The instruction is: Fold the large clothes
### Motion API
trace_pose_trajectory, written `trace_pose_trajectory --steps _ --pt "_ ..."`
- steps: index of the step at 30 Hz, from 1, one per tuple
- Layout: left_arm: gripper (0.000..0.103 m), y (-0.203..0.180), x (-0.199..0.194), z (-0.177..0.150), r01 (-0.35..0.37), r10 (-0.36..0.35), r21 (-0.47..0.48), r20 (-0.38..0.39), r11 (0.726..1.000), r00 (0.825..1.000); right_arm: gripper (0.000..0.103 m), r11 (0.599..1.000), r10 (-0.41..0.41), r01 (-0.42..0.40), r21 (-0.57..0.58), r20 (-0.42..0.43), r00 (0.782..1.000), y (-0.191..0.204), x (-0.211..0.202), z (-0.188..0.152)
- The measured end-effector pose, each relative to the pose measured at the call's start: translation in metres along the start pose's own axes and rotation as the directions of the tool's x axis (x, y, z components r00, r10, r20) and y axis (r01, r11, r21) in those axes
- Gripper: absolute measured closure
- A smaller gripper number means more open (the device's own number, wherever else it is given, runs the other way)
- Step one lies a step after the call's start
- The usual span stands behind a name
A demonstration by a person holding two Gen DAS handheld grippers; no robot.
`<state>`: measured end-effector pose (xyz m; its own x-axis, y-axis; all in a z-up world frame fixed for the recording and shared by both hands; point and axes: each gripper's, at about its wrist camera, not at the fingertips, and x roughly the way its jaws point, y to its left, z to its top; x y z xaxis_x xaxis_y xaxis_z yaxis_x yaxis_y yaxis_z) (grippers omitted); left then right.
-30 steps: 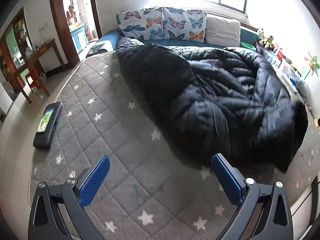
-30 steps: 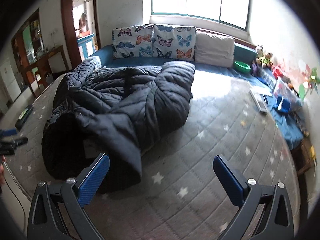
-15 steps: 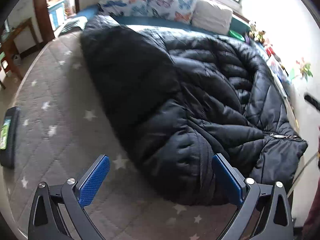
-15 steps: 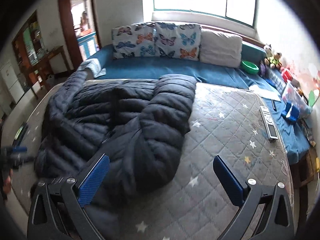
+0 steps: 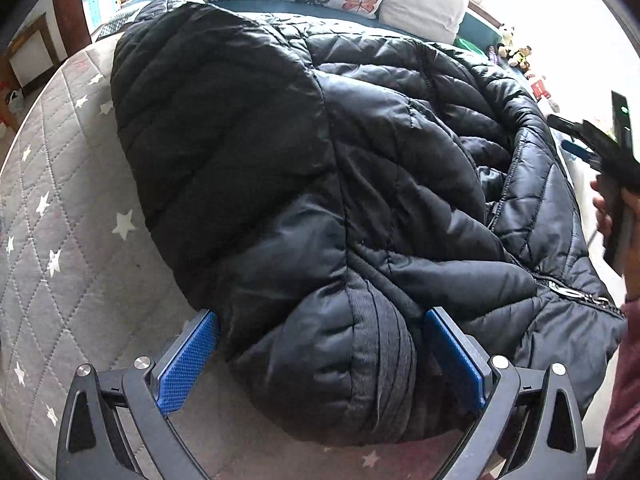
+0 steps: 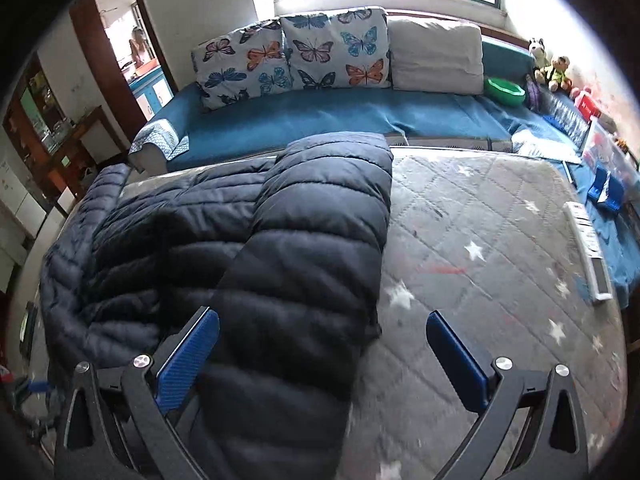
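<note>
A large black quilted puffer jacket [image 5: 320, 168] lies spread on the grey star-patterned mattress [image 5: 72, 216]. My left gripper [image 5: 320, 356] is open, its blue pads on either side of the jacket's near bulging end with the ribbed cuff [image 5: 384, 360]. In the right wrist view the same jacket [image 6: 256, 264] lies at left and centre. My right gripper [image 6: 322, 356] is open over the jacket's near right edge, nothing held. The right gripper also shows in the left wrist view [image 5: 600, 152] at far right, held by a hand.
Butterfly pillows [image 6: 292, 56] and a white pillow [image 6: 436, 56] line the blue sofa [image 6: 340, 116] behind the mattress. A remote [image 6: 588, 252], blue items and toys lie along the right edge. A doorway and wooden furniture stand at left.
Both grippers have moved in close to the jacket. The left one went from bare mattress to straddling the jacket's near end. The right one now hangs over its right edge.
</note>
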<state>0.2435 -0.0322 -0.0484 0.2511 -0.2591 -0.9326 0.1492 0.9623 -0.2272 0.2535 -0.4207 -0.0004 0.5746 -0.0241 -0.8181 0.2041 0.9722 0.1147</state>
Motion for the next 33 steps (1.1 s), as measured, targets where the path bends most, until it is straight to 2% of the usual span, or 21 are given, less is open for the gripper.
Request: trace_pose_trajectory --steps 3,7,9,10,11,14,16,22,25,27,30,31,33 --pt "0.000 0.000 0.004 0.002 -0.003 0.003 0.010 -0.003 1.000 1.000 0.000 0.999 0.028 -0.027 0.042 -0.019 0.999 -0.008 0.021 0.008" --pt "0.022 -0.005 0.004 0.000 -0.024 0.023 0.051 0.012 0.998 1.000 0.000 0.969 0.177 -0.166 0.184 -0.046 0.983 -0.023 0.032 0.005" --pt "0.035 -0.009 0.000 -0.002 -0.037 0.035 0.080 0.032 0.996 0.999 0.018 0.952 0.235 -0.218 0.214 -0.056 0.970 -0.023 0.030 0.001" --pt "0.045 -0.011 -0.003 -0.003 -0.050 0.046 0.097 0.046 0.994 0.998 0.032 0.949 0.250 -0.234 0.213 -0.051 0.967 -0.021 0.025 -0.001" --pt "0.053 -0.014 -0.007 -0.005 -0.067 0.060 0.117 0.062 0.991 0.996 0.045 0.954 0.236 -0.224 0.198 -0.043 0.971 -0.018 0.018 -0.001" --pt "0.068 -0.018 -0.021 -0.011 -0.092 0.076 0.152 0.108 0.984 0.991 0.071 0.984 0.150 -0.149 0.099 -0.006 0.989 -0.003 -0.011 -0.003" --pt "0.071 -0.022 -0.029 -0.016 -0.117 0.095 0.170 0.134 0.979 0.986 0.078 0.994 0.099 -0.100 0.050 0.017 0.995 0.005 -0.031 -0.006" --pt "0.075 -0.020 -0.064 -0.047 -0.075 0.044 0.198 0.158 0.977 0.986 0.086 0.997 -0.051 0.056 -0.050 0.097 0.994 0.021 -0.096 -0.031" --pt "0.075 -0.018 -0.082 -0.069 -0.069 0.036 0.224 0.146 0.972 0.989 0.087 0.995 -0.069 0.076 -0.068 0.090 0.994 0.021 -0.128 -0.058" --pt "0.072 -0.012 -0.089 -0.090 -0.073 0.044 0.240 0.123 0.968 0.991 0.087 0.995 -0.074 0.077 -0.062 0.057 0.996 0.020 -0.140 -0.082" --pt "0.059 0.000 -0.082 -0.117 -0.093 0.083 0.240 0.050 0.966 0.995 0.083 0.996 -0.061 0.057 -0.071 -0.054 0.997 0.020 -0.133 -0.118" --pt "0.057 0.006 -0.080 -0.123 -0.106 0.102 0.238 0.029 0.965 0.994 0.078 0.996 -0.063 0.055 -0.076 -0.096 0.993 0.020 -0.127 -0.126" --pt "0.051 0.018 -0.084 -0.134 -0.098 0.097 0.240 0.019 0.966 0.995 0.074 0.991 -0.110 0.094 -0.096 -0.179 0.978 0.014 -0.114 -0.152"
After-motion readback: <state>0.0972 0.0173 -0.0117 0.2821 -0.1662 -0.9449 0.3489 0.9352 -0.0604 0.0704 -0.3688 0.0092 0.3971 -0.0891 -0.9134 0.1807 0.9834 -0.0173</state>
